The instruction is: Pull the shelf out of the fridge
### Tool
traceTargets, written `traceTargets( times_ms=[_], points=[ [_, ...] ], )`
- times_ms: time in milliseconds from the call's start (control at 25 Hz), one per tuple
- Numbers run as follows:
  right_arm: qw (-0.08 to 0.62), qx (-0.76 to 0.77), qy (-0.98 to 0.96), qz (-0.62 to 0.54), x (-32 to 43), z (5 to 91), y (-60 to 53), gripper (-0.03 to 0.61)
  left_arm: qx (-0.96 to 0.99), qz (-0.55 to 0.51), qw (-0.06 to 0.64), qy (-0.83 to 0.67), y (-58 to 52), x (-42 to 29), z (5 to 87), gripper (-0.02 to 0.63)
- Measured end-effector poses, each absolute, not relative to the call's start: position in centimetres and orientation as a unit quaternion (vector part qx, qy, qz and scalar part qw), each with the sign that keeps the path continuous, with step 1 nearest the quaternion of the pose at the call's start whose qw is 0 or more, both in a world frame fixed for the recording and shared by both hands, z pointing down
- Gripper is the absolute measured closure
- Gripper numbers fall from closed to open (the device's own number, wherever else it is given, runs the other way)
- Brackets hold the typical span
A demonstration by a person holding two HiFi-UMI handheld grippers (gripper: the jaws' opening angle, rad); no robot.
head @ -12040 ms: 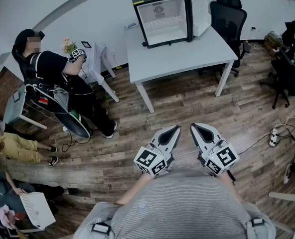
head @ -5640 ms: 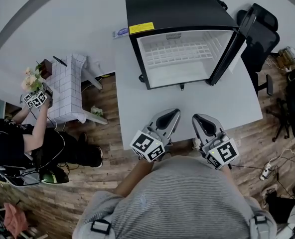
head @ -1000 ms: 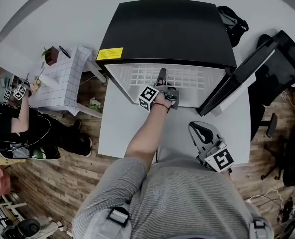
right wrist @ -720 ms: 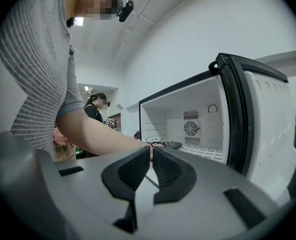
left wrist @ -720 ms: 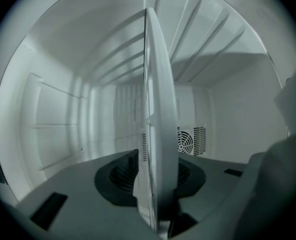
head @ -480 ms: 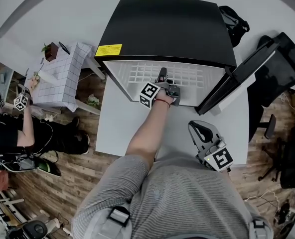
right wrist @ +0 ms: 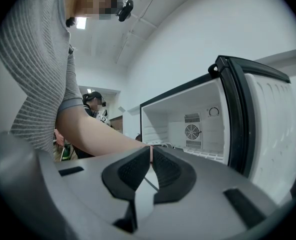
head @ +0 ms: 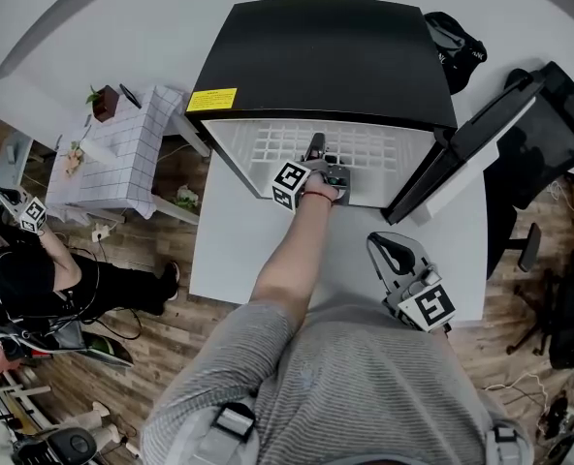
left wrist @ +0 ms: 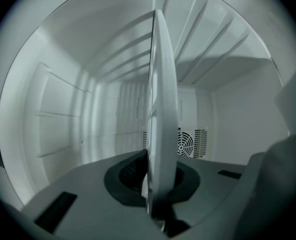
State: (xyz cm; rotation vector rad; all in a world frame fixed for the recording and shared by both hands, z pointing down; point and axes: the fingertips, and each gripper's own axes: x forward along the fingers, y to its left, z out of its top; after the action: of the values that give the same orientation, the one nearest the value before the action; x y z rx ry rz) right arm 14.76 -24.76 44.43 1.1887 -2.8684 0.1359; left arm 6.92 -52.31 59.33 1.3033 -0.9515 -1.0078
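left claw (left wrist: 155,186): just closing, pinching shelf (left wrist: 161,109) front edge | right claw (right wrist: 151,160): pressed together, empty | handling: probably light, stiff, slick wire; grip mid-front

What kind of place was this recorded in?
Probably an office or lab workroom: a mini fridge on a white desk, an office chair beside it, and wood-look plank flooring.
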Motion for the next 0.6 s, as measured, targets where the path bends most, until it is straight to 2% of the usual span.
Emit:
traceTargets(
  times_ms=[600],
  points=[
    [0.013,0.384,-0.922,0.038,14.62,43.94,-24.44,0.565,0.560,-0.417,0.588,-0.409,-52.06,6.91,59.45,0.578]
  ],
)
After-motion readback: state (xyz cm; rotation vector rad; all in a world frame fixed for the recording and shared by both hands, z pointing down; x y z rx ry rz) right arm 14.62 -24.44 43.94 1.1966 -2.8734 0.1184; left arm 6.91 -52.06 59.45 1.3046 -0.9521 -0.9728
